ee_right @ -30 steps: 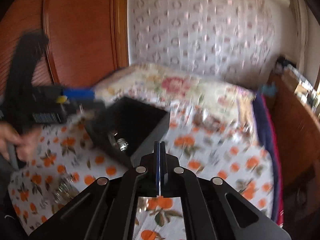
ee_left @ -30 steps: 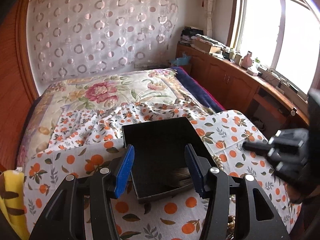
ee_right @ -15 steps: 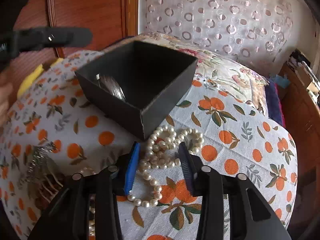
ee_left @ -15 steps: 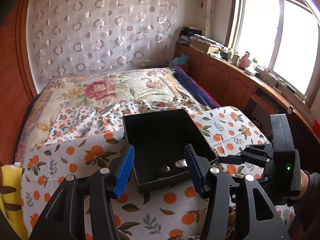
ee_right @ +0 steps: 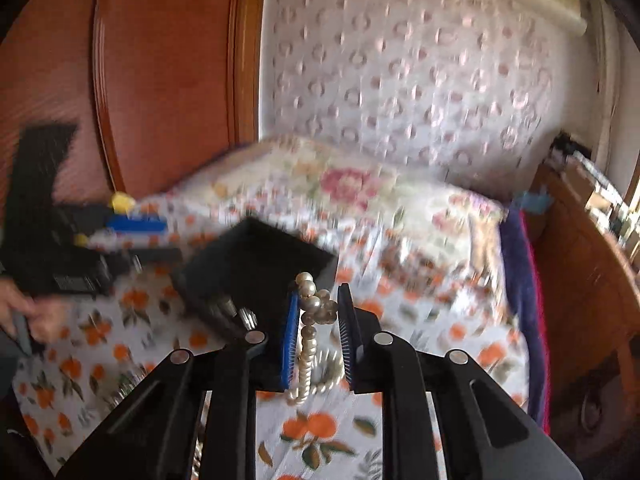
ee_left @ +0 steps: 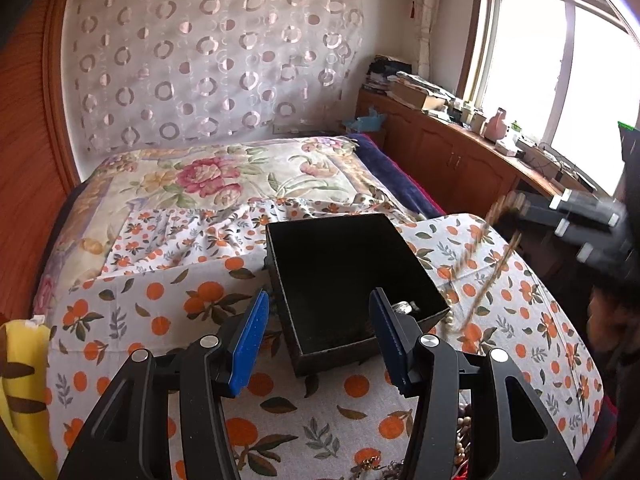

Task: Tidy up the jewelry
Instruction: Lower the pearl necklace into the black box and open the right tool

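Observation:
A black open box (ee_left: 344,280) sits on the orange-print cloth (ee_left: 160,312); it also shows in the right wrist view (ee_right: 256,268). Silver jewelry (ee_left: 404,307) lies in its near right corner. My left gripper (ee_left: 316,336) is open and empty, its jaws either side of the box's near edge. My right gripper (ee_right: 318,312) is shut on a pearl necklace (ee_right: 310,320), lifted above the cloth to the right of the box. From the left wrist view the right gripper (ee_left: 516,208) is blurred and the necklace (ee_left: 480,272) hangs from it down to the cloth.
More beads and chains (ee_left: 460,440) lie heaped on the cloth behind my left gripper's right finger. A yellow soft toy (ee_left: 20,380) lies at the left edge. A floral bed (ee_left: 208,184) stretches behind, with wooden cabinets (ee_left: 460,160) along the right.
My right gripper has closed on the pearl necklace that lay beside the box and lifted it off the cloth. The left gripper has stayed open in front of the box.

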Tool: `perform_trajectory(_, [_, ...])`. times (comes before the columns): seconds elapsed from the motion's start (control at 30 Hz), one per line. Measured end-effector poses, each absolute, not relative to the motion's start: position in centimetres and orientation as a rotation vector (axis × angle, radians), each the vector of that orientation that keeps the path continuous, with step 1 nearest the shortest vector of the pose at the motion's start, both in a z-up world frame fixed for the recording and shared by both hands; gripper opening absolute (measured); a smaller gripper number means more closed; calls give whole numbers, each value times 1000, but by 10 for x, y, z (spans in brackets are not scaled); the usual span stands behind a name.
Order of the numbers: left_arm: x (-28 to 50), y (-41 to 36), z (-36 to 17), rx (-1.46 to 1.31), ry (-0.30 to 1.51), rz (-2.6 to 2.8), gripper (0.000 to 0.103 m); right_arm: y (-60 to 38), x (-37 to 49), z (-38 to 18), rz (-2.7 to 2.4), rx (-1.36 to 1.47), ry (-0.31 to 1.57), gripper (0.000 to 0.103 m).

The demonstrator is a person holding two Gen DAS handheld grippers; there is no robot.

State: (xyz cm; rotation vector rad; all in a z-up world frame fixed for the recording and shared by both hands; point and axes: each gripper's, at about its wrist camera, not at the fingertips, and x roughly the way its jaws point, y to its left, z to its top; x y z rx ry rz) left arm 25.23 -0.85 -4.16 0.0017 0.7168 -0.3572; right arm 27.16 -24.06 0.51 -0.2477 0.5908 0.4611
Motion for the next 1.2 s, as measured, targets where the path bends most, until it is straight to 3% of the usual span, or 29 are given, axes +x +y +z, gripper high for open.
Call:
perform_trajectory(0.23, [246,-2,-42,-11,716,-345,50,-225,280,66,482,-261,454,21])
perform_trajectory(0.43, [238,6,-47,-17,715,-336,50,-205,289,81,493,-284,411,21])
perform_trajectory(0.8, [207,19,-59,-26,732,-313,51,-187,315,18,475,-281,548,22])
perform_trajectory(0.9, [200,19,-62,-29,741,-314,51,-184,323,2,474,-274,604,27])
perform_trajectory(0.93, [196,18,-63,-28,744,-317,52,-185,322,-2,471,-273,614,36])
perform_trajectory(0.97, [193,18,-64,-27,745,-320,52,-187,319,-4,466,-267,615,37])
perform_trajectory(1.2, [163,13,-75,-40,759,-335,55,-203,268,-15,491,-246,623,38])
